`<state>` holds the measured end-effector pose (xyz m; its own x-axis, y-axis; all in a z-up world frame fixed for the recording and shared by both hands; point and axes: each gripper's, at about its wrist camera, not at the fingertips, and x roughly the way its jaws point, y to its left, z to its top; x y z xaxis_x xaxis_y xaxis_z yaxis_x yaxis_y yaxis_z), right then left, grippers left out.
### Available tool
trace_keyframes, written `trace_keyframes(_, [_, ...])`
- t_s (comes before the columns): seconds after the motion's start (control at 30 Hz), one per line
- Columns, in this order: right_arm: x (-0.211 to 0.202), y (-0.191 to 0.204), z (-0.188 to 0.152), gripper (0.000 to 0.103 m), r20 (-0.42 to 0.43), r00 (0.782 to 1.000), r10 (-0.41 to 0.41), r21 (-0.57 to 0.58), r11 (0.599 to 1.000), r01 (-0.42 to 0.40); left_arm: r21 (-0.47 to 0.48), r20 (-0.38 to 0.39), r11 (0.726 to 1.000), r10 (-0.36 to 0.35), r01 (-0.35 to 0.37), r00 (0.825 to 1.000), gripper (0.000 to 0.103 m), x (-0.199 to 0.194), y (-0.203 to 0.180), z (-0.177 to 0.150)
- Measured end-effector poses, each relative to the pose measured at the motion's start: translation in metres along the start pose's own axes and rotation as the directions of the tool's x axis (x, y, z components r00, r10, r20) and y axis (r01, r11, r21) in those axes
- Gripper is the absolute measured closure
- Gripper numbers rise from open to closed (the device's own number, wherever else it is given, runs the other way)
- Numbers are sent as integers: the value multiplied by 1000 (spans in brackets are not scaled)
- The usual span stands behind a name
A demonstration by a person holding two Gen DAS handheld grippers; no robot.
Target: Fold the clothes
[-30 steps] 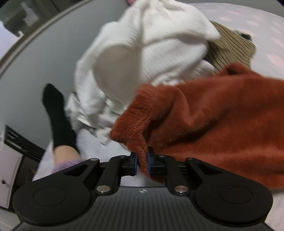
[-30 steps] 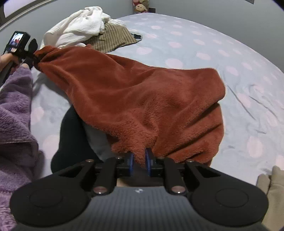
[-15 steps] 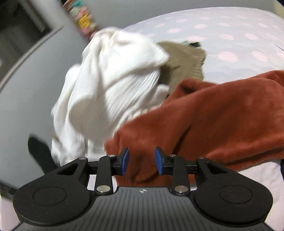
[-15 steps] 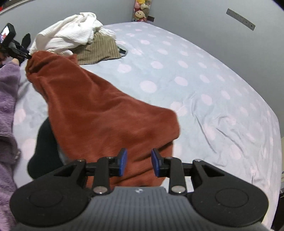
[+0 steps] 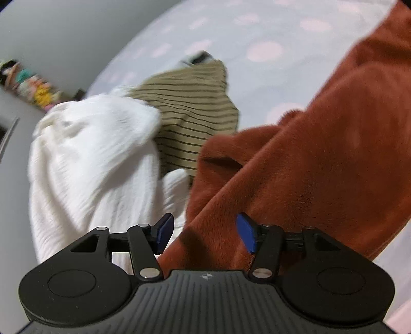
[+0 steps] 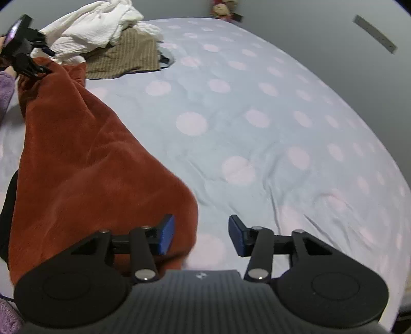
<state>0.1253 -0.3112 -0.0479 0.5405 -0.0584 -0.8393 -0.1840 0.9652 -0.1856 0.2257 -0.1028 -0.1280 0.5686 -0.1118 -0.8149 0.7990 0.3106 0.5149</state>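
A rust-red fleece garment lies in a long heap on the dotted bed sheet. My right gripper is open at its near end, with the fleece edge beside the left finger and the sheet under the gap. My left gripper is open too, and the fleece lies loosely between its blue pads. In the right wrist view the left gripper sits at the garment's far end.
A white crinkled garment and an olive striped one are piled at the bed's far left. Stuffed toys sit at the far corner by the grey wall. A purple sleeve is at the left edge.
Both grippers were shut on the fleece a second ago and have opened wide. The garment has dropped onto the bed, and both cameras have swung to the right.
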Motion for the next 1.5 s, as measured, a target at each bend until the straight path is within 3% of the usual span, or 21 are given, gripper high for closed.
trace_keyframes(0.13, [31, 0, 7, 48, -15, 996, 89, -40, 995, -90, 54, -23, 998, -32, 34, 999, 49, 14, -7, 2])
trace_keyframes(0.27, [57, 10, 8, 48, -31, 978, 205, -65, 976, -207, 84, -33, 995, -58, 61, 998, 50, 20, -13, 1])
trace_keyframes(0.3, [60, 13, 7, 53, -31, 971, 238, -65, 969, -239, 91, -36, 994, -65, 68, 997, 52, 21, -14, 1])
trace_keyframes(0.33, [62, 15, 7, 63, -33, 961, 274, -59, 959, -276, 99, -39, 992, -71, 75, 997, 55, 22, -15, 1])
trace_keyframes(0.4, [62, 23, 3, 75, -50, 939, 340, -47, 938, -342, 113, -44, 990, -84, 88, 996, 72, 25, -18, 1])
trace_keyframes(0.43, [59, 27, 0, 79, -51, 935, 350, -47, 935, -352, 122, -47, 989, -84, 89, 995, 75, 26, -21, 0])
trace_keyframes(0.6, [27, 45, -13, 87, -31, 933, 359, -55, 931, -360, 182, -60, 983, -18, 29, 998, 97, 19, -45, 0])
trace_keyframes(0.7, [-5, 58, -20, 88, 9, 935, 355, -65, 933, -354, 206, -60, 979, 12, 0, 998, 100, 7, -52, -3])
trace_keyframes(0.77, [-28, 69, -25, 88, 34, 928, 371, -81, 927, -367, 199, -66, 980, 22, -8, 998, 101, -6, -49, -9])
trace_keyframes(1.07, [-88, 161, -70, 88, -46, 861, 507, -194, 840, -506, 229, -135, 973, 15, 16, 991, 101, -79, -50, -72])
trace_keyframes(1.17, [-85, 181, -93, 88, -105, 854, 509, -192, 833, -520, 259, -189, 963, -25, 74, 982, 101, -97, -59, -100])
trace_keyframes(1.23, [-79, 189, -103, 88, -125, 862, 492, -176, 844, -507, 275, -236, 951, -75, 141, 969, 101, -108, -67, -118])
trace_keyframes(1.33, [-75, 191, -107, 88, -111, 865, 489, -141, 854, -501, 273, -286, 935, -147, 228, 947, 101, -123, -74, -140])
trace_keyframes(1.5, [-84, 188, -101, 78, -69, 880, 470, -153, 867, -474, 202, -225, 961, -140, 187, 964, 94, -143, -67, -152])
